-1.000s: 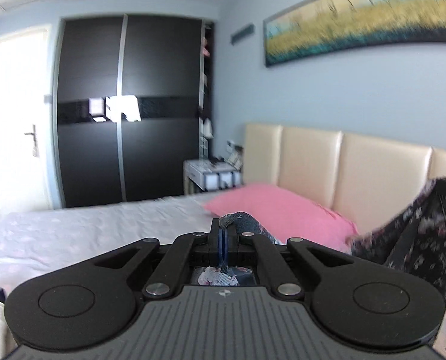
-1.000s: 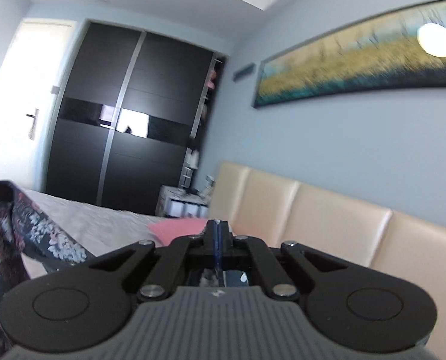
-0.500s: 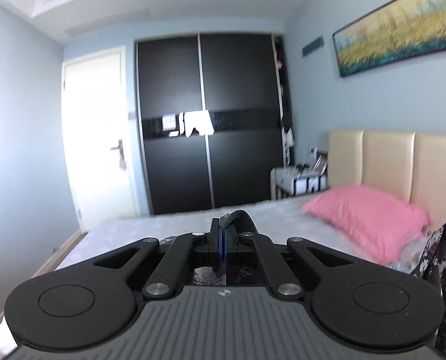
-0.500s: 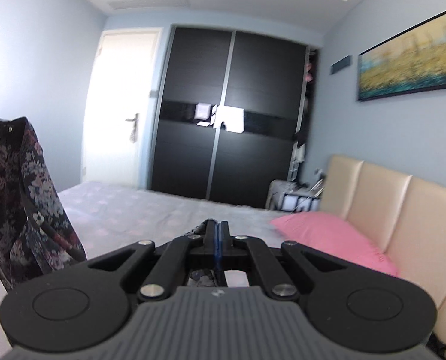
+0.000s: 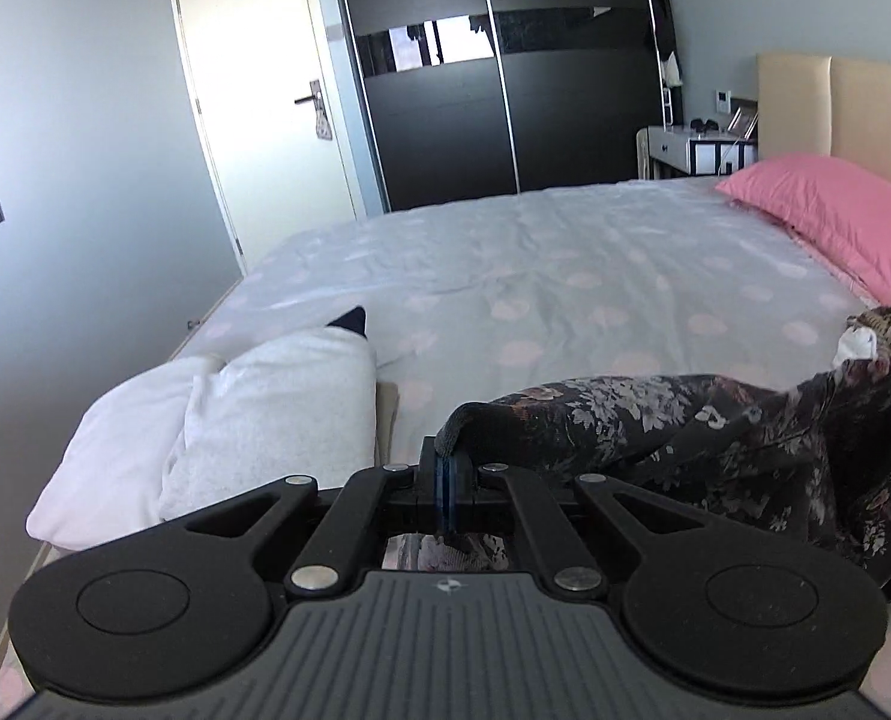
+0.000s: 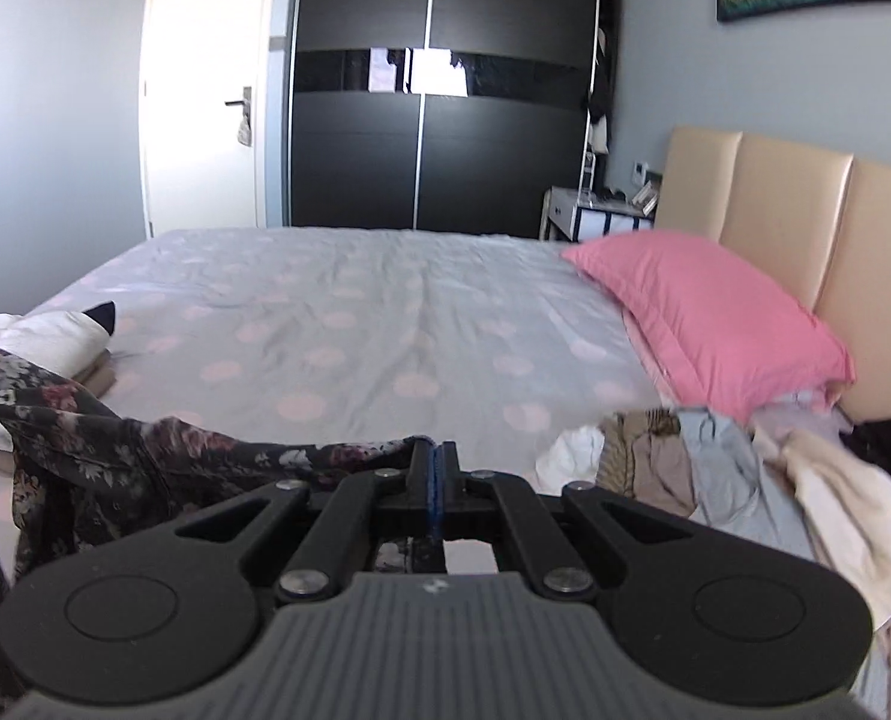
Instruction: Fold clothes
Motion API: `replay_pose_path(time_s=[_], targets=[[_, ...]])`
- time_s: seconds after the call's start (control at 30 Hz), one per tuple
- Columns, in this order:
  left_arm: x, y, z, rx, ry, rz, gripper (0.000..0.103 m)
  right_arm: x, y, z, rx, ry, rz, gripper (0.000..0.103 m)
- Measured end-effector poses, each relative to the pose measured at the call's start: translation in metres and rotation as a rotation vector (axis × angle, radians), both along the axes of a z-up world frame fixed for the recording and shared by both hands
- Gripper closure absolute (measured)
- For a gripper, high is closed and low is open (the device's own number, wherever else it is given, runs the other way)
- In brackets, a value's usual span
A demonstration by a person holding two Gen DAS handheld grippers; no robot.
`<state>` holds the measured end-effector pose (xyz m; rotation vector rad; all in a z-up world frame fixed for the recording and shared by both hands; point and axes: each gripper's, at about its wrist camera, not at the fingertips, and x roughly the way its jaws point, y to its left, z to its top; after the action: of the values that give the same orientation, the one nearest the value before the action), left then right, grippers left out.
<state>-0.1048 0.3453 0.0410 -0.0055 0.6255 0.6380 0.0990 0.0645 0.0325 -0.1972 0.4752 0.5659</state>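
Observation:
A dark floral garment (image 5: 655,420) hangs stretched between my two grippers, low over the near part of the bed (image 5: 565,276). My left gripper (image 5: 445,462) is shut on one edge of it, and the cloth trails off to the right. My right gripper (image 6: 432,468) is shut on the other edge, with the floral garment (image 6: 163,450) running off to the left. On the bed to the right lies a pile of unfolded clothes (image 6: 745,474).
A stack of folded white items (image 5: 253,420) sits near the bed's left edge. A pink pillow (image 6: 703,312) lies against the beige headboard (image 6: 805,228). Beyond the bed stand a black wardrobe (image 6: 439,120), a white door (image 5: 253,90) and a small nightstand (image 6: 589,216).
Both grippers have dropped and tilted downward, carrying the floral garment from up in the air to just above the bed. The views swung from the wall and headboard to the bedspread.

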Motion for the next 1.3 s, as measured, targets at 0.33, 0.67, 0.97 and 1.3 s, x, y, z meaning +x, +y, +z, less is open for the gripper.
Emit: replay_pose_path(time_s=[0.33,0.67,0.97,1.3], targets=[[0.013,0.01,-0.038,-0.035,0.001,-0.073,0.052,0.023,0.055,-0.033,-0.067,-0.006,0.027,0.063],[0.003,-0.061,-0.085,0.004,0.177,-0.29,0.049,-0.005,0.049,-0.05,-0.098,0.033,0.103,0.05],[-0.029,-0.143,-0.143,0.075,0.309,-0.535,0.045,-0.056,0.039,-0.112,-0.241,0.143,0.282,0.05],[-0.025,-0.171,-0.219,0.328,0.496,-0.569,0.045,-0.092,0.047,-0.181,-0.47,0.117,0.439,0.05]])
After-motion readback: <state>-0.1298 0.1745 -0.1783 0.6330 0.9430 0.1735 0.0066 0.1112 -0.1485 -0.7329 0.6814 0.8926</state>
